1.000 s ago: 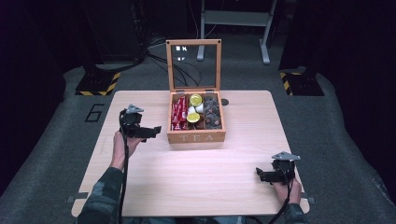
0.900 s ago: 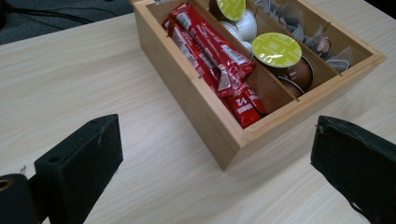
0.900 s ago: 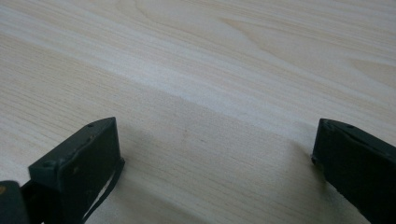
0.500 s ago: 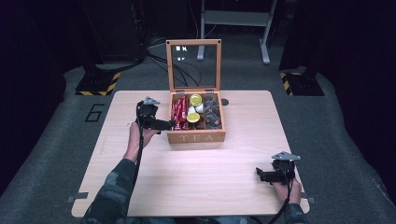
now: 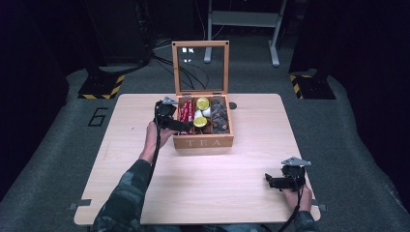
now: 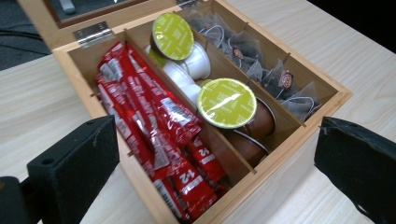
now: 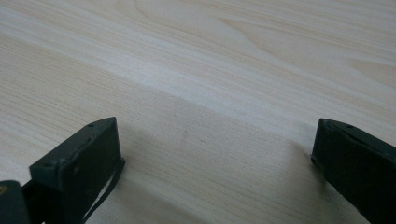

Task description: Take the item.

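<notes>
Since the earlier frames, the left gripper (image 5: 186, 126) had been carried from the table's left side up to the wooden tea box (image 5: 203, 141), where it was held over the box's left edge, its jaws spread wide with nothing between them. That box, marked TEA on its front, was seen standing toward the far middle of the table (image 5: 121, 159), its glass-paned lid (image 5: 200, 67) raised upright behind it. Three lengthwise compartments could be made out in the left gripper view: red sachets (image 6: 154, 126) were packed in the one nearest the gripper, capsules with green foil tops (image 6: 226, 102) and white bodies were lying in the middle one, and grey pyramid tea bags (image 6: 275, 81) were stowed in the farthest. Of the capsules, a brown one was seen lying just beside the white ones. The right gripper (image 5: 270, 182) had been left unmoved near the table's near right corner, low over bare wood, its jaws likewise wide apart and holding nothing. Dark floor (image 5: 58, 145) was seen around the table.
</notes>
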A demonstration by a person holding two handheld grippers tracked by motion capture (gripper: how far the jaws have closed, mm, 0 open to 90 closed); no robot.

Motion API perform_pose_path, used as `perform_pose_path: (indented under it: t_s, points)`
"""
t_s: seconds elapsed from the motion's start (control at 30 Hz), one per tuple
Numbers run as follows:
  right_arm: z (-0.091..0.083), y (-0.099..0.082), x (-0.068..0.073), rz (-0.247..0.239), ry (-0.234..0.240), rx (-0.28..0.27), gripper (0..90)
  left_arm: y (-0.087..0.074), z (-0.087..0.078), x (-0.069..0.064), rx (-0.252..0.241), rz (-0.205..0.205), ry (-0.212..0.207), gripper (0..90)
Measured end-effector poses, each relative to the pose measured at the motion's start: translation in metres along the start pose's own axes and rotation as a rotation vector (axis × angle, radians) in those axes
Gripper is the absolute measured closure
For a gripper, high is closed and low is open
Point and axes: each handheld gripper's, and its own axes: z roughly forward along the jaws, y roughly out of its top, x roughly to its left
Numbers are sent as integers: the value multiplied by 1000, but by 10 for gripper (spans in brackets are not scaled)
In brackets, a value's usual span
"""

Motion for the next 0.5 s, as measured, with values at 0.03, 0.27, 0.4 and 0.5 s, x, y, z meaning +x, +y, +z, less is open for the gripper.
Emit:
perform_pose_path:
  t_s: [0.03,0.27,0.4,0.5]
  points:
    - [0,0,0,0,0,0,7,1,3,-1,0,9,-3,0]
    - [0,0,0,-3,0,0,7,7,23,-8,15,21,-19,0]
    - [0,0,0,-3,0,0,8,13,35,-11,11,27,-45,5]
    - [0,0,0,-3,0,0,8,17,47,-16,18,43,-61,34]
